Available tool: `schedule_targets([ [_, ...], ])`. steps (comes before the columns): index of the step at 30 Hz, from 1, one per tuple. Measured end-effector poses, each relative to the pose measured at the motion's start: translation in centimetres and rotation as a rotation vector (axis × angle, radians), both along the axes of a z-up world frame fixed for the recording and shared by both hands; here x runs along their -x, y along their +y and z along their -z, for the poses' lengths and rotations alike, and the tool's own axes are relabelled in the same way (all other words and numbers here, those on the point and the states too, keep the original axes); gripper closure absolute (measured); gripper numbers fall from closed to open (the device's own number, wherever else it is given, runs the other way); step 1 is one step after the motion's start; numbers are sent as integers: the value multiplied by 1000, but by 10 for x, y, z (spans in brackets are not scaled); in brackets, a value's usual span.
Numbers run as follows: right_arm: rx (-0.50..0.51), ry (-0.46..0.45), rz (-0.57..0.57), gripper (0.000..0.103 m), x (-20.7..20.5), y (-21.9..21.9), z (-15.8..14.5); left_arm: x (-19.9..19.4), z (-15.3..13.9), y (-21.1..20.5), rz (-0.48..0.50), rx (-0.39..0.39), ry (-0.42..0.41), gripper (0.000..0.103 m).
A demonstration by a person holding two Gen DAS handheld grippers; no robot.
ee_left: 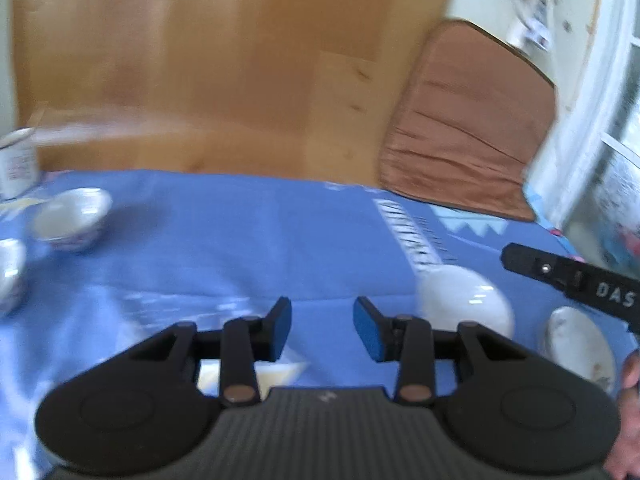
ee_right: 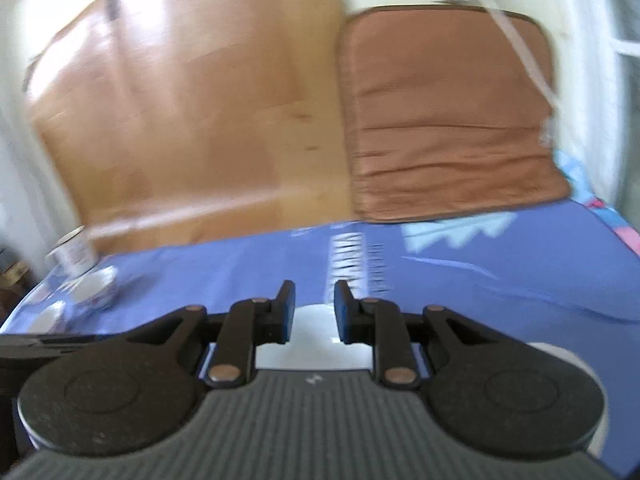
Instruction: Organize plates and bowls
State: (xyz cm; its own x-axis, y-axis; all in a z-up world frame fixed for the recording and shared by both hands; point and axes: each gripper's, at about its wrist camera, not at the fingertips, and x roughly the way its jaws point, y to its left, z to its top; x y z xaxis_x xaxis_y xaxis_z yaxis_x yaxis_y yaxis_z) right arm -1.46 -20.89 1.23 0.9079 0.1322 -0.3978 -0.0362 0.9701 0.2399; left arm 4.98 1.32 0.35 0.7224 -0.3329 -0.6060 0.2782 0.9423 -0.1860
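Blue patterned cloth (ee_left: 248, 236) covers the tabletop, with a wooden panel (ee_left: 224, 64) and a brown cushion (ee_left: 464, 128) standing behind it.

From the left wrist view, the left tongs (ee_left: 322, 326) hang over bare cloth, jaws partly apart with nothing between them. A small patterned bowl (ee_left: 72, 218) sits far left, another bowl (ee_left: 10, 272) is cut off at the edge, and a white cup (ee_left: 18, 168) with red markings too blurred to read stands behind them. To the right lie a white plate (ee_left: 466, 300) and a smaller dish (ee_left: 580, 344), near the right tongs (ee_left: 516, 258), whose side reads "DAS", the rest cut off.

From the right wrist view, the right tongs (ee_right: 315, 308) are narrowly parted and empty, poised just above the white plate (ee_right: 316, 344). The patterned bowl (ee_right: 98, 284) and cup (ee_right: 74, 254) sit well apart at far left.

Judging by this, neither hand holds anything, so the step looks like one between placements. Next, one pair of tongs needs to open wider and settle over a rim, likely a bowl on the left, to gather like with like. Blur hides finer detail.
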Motion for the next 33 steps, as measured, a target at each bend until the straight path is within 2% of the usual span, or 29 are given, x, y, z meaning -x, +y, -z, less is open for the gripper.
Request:
schedule_targets([
  [3, 1, 26, -116, 78, -8, 31, -3, 8, 3, 44, -93, 0, -14, 68],
  [8, -20, 137, -316, 78, -39, 92, -2, 14, 7, 131, -285, 32, 8, 68],
  [12, 25, 192, -463, 78, -64, 156, -10, 5, -2, 210, -442, 68, 34, 68],
  [15, 35, 215, -544, 78, -82, 201, -18, -9, -12, 254, -523, 79, 50, 67],
  [20, 30, 290, -622, 78, -116, 269, -18, -40, -10, 286, -534, 91, 107, 65],
  [24, 3, 402, -610, 78, -155, 293, -1, -53, 5, 291, -512, 121, 154, 62],
  [28, 8, 443, -573, 78, -175, 303, 10, -63, 18, 294, -528, 144, 194, 60],
  [29, 5, 451, -567, 78, -177, 306, 11, -66, 21, 294, -531, 151, 205, 61],
  [31, -5, 468, -564, 83, -181, 309, 14, -72, 26, 294, -534, 167, 230, 70],
  [32, -10, 475, -565, 86, -182, 310, 17, -74, 29, 293, -527, 179, 242, 86],
  [33, -16, 479, -568, 93, -183, 310, 18, -75, 32, 292, -513, 207, 253, 95],
])
